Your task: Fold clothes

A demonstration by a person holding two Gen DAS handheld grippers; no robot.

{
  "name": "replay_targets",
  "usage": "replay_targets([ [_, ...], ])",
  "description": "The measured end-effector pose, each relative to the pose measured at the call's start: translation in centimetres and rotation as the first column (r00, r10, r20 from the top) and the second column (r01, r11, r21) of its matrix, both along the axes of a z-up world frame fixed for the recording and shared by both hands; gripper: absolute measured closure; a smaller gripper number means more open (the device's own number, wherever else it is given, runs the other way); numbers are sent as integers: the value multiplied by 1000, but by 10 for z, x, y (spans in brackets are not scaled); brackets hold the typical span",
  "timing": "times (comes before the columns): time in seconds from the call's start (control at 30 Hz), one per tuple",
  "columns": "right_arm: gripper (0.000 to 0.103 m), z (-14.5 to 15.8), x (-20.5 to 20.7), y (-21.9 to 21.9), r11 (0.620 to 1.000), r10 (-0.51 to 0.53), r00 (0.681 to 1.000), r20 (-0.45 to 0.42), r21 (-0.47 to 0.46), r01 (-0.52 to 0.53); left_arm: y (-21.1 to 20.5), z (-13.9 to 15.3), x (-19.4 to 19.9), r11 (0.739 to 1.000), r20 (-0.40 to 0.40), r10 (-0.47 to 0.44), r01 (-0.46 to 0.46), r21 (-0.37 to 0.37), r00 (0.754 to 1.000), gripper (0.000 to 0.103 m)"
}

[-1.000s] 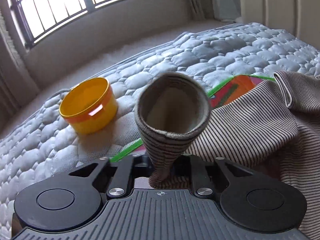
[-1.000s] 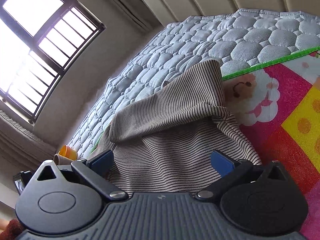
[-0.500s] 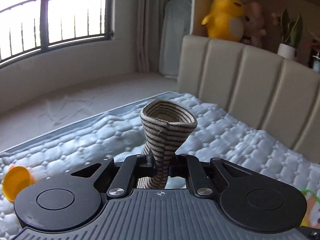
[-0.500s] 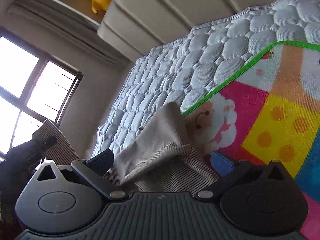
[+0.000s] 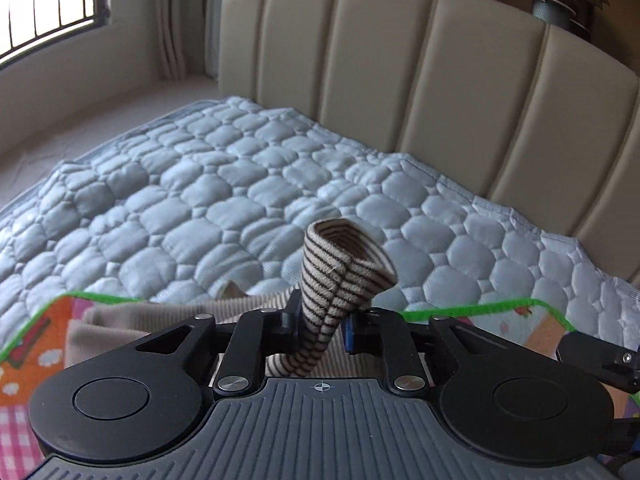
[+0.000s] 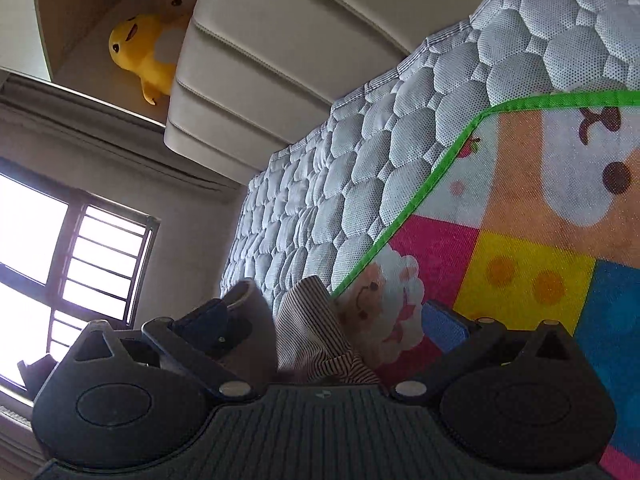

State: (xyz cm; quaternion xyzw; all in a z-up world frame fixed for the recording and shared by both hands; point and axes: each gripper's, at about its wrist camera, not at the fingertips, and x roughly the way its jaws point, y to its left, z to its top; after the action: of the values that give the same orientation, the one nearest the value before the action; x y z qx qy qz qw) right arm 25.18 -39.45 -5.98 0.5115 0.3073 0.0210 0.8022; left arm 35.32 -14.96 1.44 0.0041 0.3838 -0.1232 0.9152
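Two claws are over the bed, each seen from its own wrist camera. The left claw [image 5: 320,328] is clenched on a rolled cuff of the striped garment [image 5: 340,280]; the cuff stands up between the fingers like a small funnel, and the rest of the cloth lies bunched just under the claw on the colourful play mat [image 5: 40,336]. That mat, trimmed in green, is spread over the quilted mattress cover [image 5: 200,200], and its far edge runs well short of the padded headboard [image 5: 440,80] at the head of the bed.

The right claw [image 6: 332,320] is spread wide, its blue-padded fingers [image 6: 444,326] well apart and gripping nothing. A fold of the striped garment [image 6: 308,328] rises between them, lying at the green edge of the play mat [image 6: 520,272], beside a printed sheep. A yellow plush duck [image 6: 140,52] sits on a shelf above the headboard [image 6: 280,40], and a barred window [image 6: 80,248] shows at the left.
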Motion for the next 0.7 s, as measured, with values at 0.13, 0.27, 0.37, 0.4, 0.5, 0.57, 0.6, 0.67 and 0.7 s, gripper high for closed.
replay_targets([
  [0.13,0,-5,2,-1,1000,13,1000,-15,27,-12,-16,-7,-7,997,-2,-45,45,56,999,54],
  [0.27,0,-10,3,3,998,32,999,-31,45,-31,-18,-7,-8,995,-8,-41,41,92,999,50],
  [0.37,0,-5,-2,19,996,88,996,-3,-13,-88,-11,-5,-10,993,-24,-15,18,119,1000,46],
  [0.4,0,0,-7,27,992,116,993,13,-57,-116,-7,-3,-12,991,-31,-5,9,135,999,45],
  [0.5,0,14,-21,52,963,205,977,52,-188,-192,10,11,-26,984,-38,18,-11,178,999,37],
  [0.57,0,23,-30,69,931,266,961,71,-276,-237,26,24,-39,980,-28,27,-21,198,999,29],
  [0.6,0,28,-35,77,912,296,952,78,-319,-258,35,29,-46,978,-21,32,-27,207,999,26],
  [0.67,0,37,-44,94,866,357,930,89,-404,-294,57,41,-60,973,-18,58,-53,224,998,26],
  [0.7,0,41,-49,102,840,388,917,92,-446,-310,70,50,-66,974,-18,84,-78,214,996,26],
])
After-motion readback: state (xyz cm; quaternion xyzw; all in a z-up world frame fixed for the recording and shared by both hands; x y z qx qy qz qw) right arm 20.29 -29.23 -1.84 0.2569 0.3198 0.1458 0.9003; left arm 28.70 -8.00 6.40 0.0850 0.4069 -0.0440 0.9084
